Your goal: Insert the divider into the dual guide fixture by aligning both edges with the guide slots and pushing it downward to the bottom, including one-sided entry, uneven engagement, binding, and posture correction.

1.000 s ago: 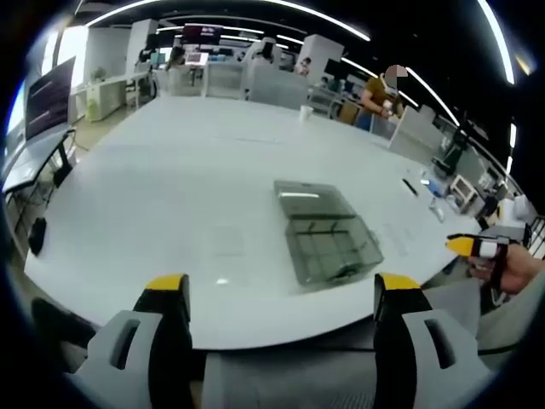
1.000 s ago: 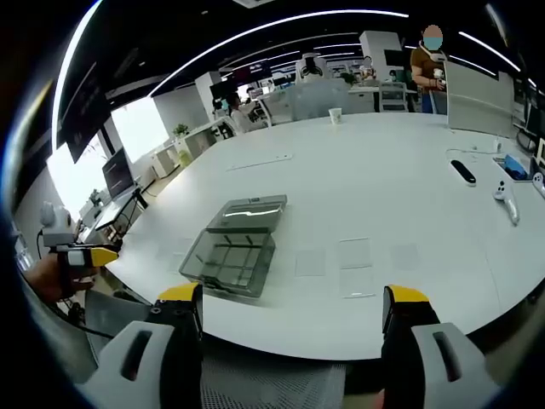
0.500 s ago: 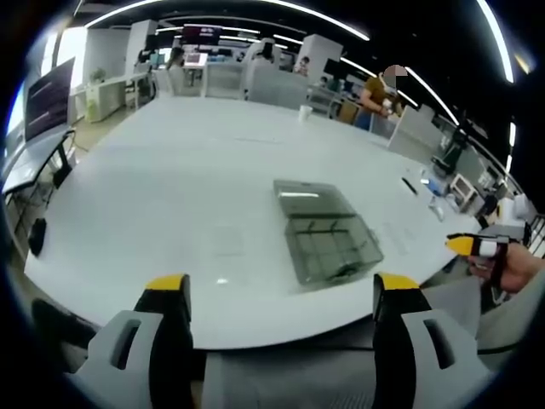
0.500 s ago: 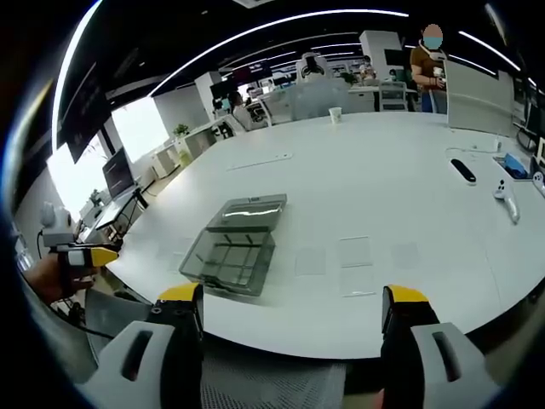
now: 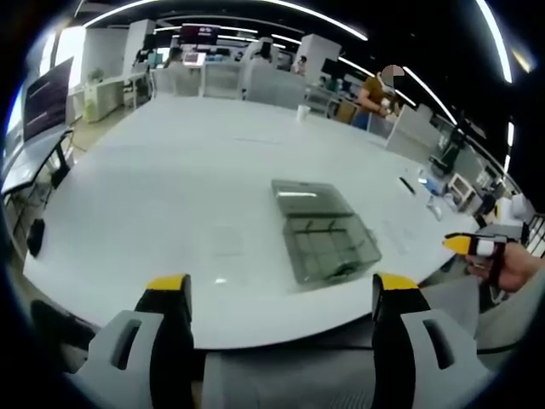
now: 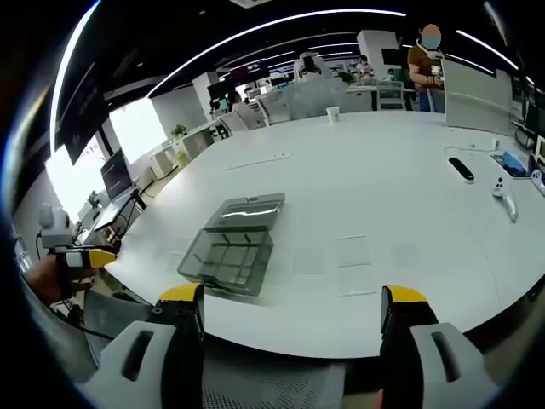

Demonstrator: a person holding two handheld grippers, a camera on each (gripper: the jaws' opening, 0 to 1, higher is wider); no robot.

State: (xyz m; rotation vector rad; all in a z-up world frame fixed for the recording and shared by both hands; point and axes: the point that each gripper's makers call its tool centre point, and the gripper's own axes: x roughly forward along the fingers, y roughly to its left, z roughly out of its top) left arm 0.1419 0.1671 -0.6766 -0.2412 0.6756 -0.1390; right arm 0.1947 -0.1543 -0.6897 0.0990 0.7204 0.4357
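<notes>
Since neither gripper is touching anything, the task appears to be at its very start, and every step of the insertion is judged to be outstanding. The left gripper (image 5: pixel 282 294) is sitting at the bottom of the left gripper view with its jaws spread wide and nothing between them. The right gripper (image 6: pixel 292 302) is sitting at the bottom of the right gripper view in the same condition: jaws far apart, holding nothing. Both are hanging at the near edge of the white table (image 5: pixel 170 196), well apart from the work.

A clear tray (image 5: pixel 324 234) is lying flat on the table, right of centre in the left gripper view and left of centre in the right gripper view (image 6: pixel 232 247). Dark cross lines are showing inside it, suggesting compartments or guide slots, so it is probably the fixture; the detail is too small to confirm.

Several clear flat sheets (image 6: pixel 355 252) are lying on the table just right of the tray in the right gripper view. One of them may be the divider, but this cannot be told.

Remaining work, as judged: picking up the divider, aligning both edges with the slots, and pushing it down to the bottom.

At the upper right of both views, a person (image 6: pixel 423 64) is standing beyond the table.
</notes>
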